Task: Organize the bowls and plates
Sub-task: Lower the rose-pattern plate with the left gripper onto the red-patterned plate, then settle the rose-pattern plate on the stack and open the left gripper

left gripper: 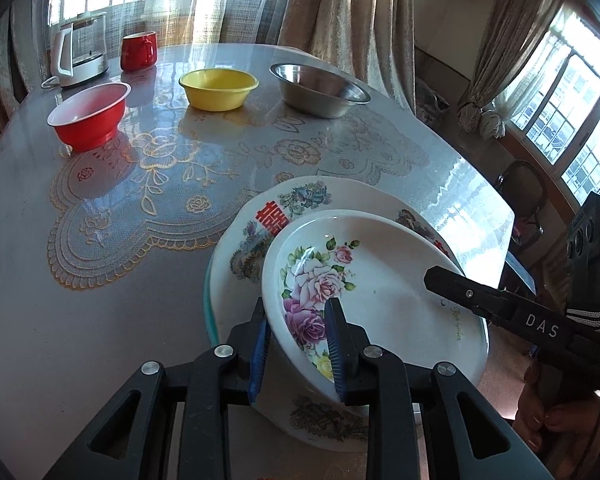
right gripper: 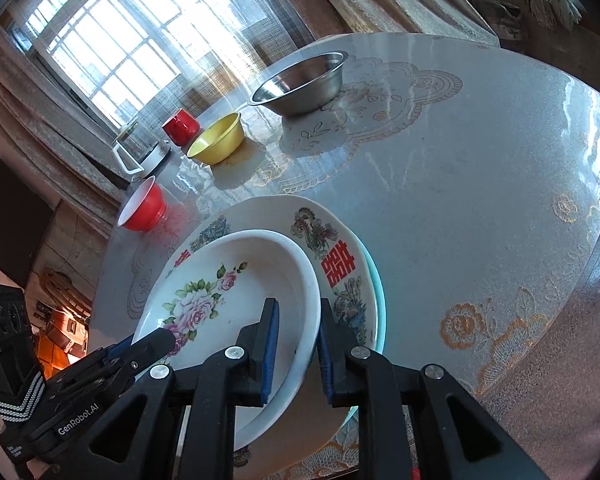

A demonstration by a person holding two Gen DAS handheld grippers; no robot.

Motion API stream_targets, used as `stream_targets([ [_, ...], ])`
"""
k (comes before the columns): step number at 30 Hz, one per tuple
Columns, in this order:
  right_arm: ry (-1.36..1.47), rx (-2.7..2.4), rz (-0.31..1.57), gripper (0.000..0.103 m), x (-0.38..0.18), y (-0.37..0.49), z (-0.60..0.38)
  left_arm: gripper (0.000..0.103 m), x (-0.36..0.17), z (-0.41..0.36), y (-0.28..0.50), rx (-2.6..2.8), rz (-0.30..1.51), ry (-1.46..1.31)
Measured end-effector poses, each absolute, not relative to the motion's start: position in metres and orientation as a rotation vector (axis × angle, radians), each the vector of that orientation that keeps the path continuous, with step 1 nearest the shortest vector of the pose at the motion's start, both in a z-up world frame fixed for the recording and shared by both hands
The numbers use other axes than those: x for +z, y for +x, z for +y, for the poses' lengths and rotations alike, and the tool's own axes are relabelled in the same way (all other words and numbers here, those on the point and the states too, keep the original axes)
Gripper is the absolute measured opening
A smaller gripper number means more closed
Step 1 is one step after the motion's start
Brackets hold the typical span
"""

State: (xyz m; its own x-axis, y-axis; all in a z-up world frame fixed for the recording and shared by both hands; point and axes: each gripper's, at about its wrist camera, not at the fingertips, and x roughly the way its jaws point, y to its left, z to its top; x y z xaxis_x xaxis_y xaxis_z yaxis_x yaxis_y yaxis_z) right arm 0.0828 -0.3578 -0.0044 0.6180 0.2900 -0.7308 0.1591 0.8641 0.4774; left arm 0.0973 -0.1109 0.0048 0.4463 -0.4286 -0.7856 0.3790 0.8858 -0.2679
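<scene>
**Rose plate between both my grippers, over the stack**

A round table (left gripper: pixel 100 288) under a glossy lace-patterned cover fills the room's middle, with curtained windows behind it. Nearest to me, my left gripper (left gripper: pixel 298 344) has its blue pads on either side of the rose plate (left gripper: pixel 384 280), one pad under the rim and one on the painted inside; the jaws look clamped on that rim. My right gripper (right gripper: pixel 298 344) straddles the opposite rim of the same plate, one pad inside the well and one outside; the outer pad seems to stand slightly off the rim, so I cannot tell whether that grip is closed. The rose plate sits tilted over a larger plate with red characters (left gripper: pixel 268 218), which lies on a pale green plate (right gripper: pixel 380 312) showing only as an edge. Farther across the table stand a red bowl (left gripper: pixel 90 118), a yellow bowl (left gripper: pixel 218 88) and a steel bowl (left gripper: pixel 320 88), well apart in a row. Beyond them are a red mug (left gripper: pixel 138 50) and a kettle (left gripper: pixel 80 56).
</scene>
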Motion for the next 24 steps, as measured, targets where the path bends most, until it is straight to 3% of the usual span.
stream_targets([
  [4, 0.519, 0.064, 0.934, 0.026, -0.001, 0.087, -0.352, 0.03, 0.007, -0.115, 0.101, -0.484, 1.011, -0.043],
  [12, 0.52, 0.039, 0.944, 0.026, 0.001, 0.085, -0.35, 0.029, 0.006, -0.12, 0.103, -0.462, 0.982, -0.008],
  [16, 0.487, 0.036, 0.947, 0.036, 0.006, 0.08, -0.344, 0.029, 0.005, -0.125, 0.101, -0.442, 0.953, 0.027],
  [24, 0.51, 0.025, 0.939, 0.037, 0.01, 0.072, -0.347, 0.027, 0.003, -0.129, 0.103, -0.432, 0.943, 0.058],
])
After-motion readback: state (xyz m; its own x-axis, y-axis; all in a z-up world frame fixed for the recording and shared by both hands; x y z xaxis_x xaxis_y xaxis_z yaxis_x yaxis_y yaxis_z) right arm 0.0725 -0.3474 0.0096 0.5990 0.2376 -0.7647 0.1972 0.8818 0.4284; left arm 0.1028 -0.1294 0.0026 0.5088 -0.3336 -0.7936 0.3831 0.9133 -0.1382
